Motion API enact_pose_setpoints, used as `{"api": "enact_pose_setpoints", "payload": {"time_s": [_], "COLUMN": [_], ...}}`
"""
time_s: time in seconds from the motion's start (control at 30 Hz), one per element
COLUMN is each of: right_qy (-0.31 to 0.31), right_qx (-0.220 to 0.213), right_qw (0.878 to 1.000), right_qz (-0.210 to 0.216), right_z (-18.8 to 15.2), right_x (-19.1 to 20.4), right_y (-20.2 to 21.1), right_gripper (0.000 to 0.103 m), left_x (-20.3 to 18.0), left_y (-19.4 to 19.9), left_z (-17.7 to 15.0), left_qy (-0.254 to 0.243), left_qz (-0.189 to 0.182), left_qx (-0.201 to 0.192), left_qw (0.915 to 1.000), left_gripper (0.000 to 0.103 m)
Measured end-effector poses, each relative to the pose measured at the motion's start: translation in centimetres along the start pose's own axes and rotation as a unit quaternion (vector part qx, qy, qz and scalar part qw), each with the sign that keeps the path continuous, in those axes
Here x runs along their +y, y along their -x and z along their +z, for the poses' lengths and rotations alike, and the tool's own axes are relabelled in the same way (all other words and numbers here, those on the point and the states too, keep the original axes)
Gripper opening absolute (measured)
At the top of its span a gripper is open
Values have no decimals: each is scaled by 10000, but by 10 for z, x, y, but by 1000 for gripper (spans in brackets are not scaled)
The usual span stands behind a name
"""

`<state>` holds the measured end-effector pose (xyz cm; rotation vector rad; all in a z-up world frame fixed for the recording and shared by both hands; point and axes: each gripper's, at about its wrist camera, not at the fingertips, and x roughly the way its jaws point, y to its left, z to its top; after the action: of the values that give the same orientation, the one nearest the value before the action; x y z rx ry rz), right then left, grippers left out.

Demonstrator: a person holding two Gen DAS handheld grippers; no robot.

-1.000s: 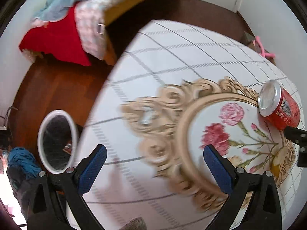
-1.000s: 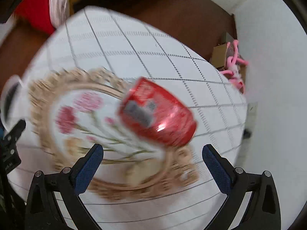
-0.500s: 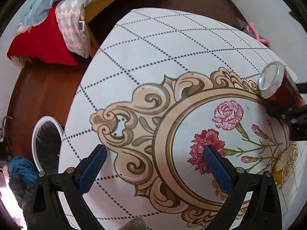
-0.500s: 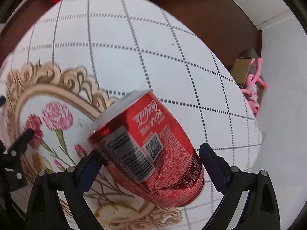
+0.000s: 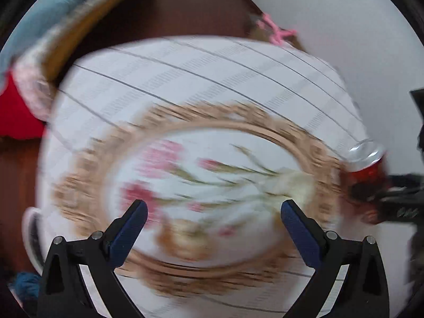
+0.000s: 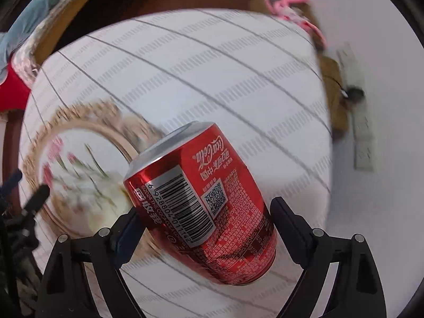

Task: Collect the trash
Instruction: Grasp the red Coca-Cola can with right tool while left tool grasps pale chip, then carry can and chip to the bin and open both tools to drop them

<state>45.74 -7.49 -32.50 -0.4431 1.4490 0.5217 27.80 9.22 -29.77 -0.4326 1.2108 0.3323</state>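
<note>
A red Coca-Cola can (image 6: 201, 198) stands tilted between the fingers of my right gripper (image 6: 206, 209), silver top pointing away. The jaws are closing, and both pads touch the can's sides. The can stays sharp while the table blurs. It hangs over the right part of a round table with a white checked cloth (image 6: 212, 79) and a flower medallion. In the left wrist view the can (image 5: 368, 164) shows blurred at the right edge, held by dark fingers (image 5: 400, 182). My left gripper (image 5: 213, 206) is open over the medallion with nothing between its blue pads.
A white-rimmed bin (image 5: 29, 238) stands on the dark wooden floor at the lower left of the table. A bed with red (image 5: 18, 111) and blue covers lies behind. Pink hangers (image 6: 286, 2), a cardboard box (image 6: 334, 87) and a power strip (image 6: 363, 137) lie by the white wall.
My right gripper has come down around the can and its fingers have narrowed onto it. Both views have rolled and swept across the table. The left gripper now hangs over the flower medallion.
</note>
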Motion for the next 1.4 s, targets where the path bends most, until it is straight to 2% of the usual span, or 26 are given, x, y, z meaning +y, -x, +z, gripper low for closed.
{"api": "enact_pose_setpoints", "payload": {"time_s": [0.1, 0.17, 0.2, 0.23, 0.27, 0.3, 0.4, 0.43, 0.7, 0.97, 1.1, 1.2, 1.23, 1.3, 1.4], "right_qy": [-242, -373, -384, -411, -418, -378, -371, -377, -488, -511, -335, -333, -327, -282, -99], "right_qx": [-111, -204, -243, -288, -318, -351, -445, -470, -747, -1192, -1366, -1420, -1441, -1471, -1593], "right_qw": [9996, 9991, 9990, 9987, 9986, 9985, 9981, 9980, 9959, 9892, 9862, 9820, 9798, 9762, 9739], "right_qz": [47, -12, -36, -71, -105, -160, -214, -212, 128, 682, 876, 1203, 1348, 1568, 1614], "right_z": [-16, -19, -27, -31, -35, -37, -33, -36, -47, -61, -62, -62, -63, -65, -68], "right_x": [-16, -21, -18, -18, -16, -16, -17, -17, -22, -4, 20, 37, 44, 60, 91], "right_y": [-1, 1, 2, 4, 5, 5, 2, 2, 7, 44, 63, 75, 80, 89, 101], "right_gripper": [88, 86, 85, 84, 82, 81, 78, 74, 72, 66, 62, 57, 51, 50, 50], "left_x": [-25, -36, -38, -41, -43, -48, -52, -53, -41, -7, 22, 47, 58, 78, 115], "left_y": [-12, -19, -22, -26, -26, -26, -26, -25, 17, 97, 130, 147, 153, 162, 179], "left_z": [-5, -7, -7, -5, -3, -4, -7, -8, -11, -11, -12, -16, -19, -24, -36], "left_qy": [-54, -88, -85, -119, -191, -293, -359, -398, -463, -311, -143, 53, 148, 305, 487], "left_qz": [-317, -265, -221, -183, -58, -11, 68, 132, 416, 503, 608, 686, 730, 811, 1010], "left_qx": [119, 103, 124, 174, 92, 39, 14, -1, -520, -1238, -1477, -1585, -1625, -1674, -1740], "left_qw": [9994, 9996, 9996, 9996, 9998, 9996, 9993, 9991, 9967, 9906, 9871, 9850, 9839, 9821, 9783], "left_gripper": [101, 84, 60, 49, 45, 24, 6, 5, 4, 4, 4, 4, 4, 4, 4]}}
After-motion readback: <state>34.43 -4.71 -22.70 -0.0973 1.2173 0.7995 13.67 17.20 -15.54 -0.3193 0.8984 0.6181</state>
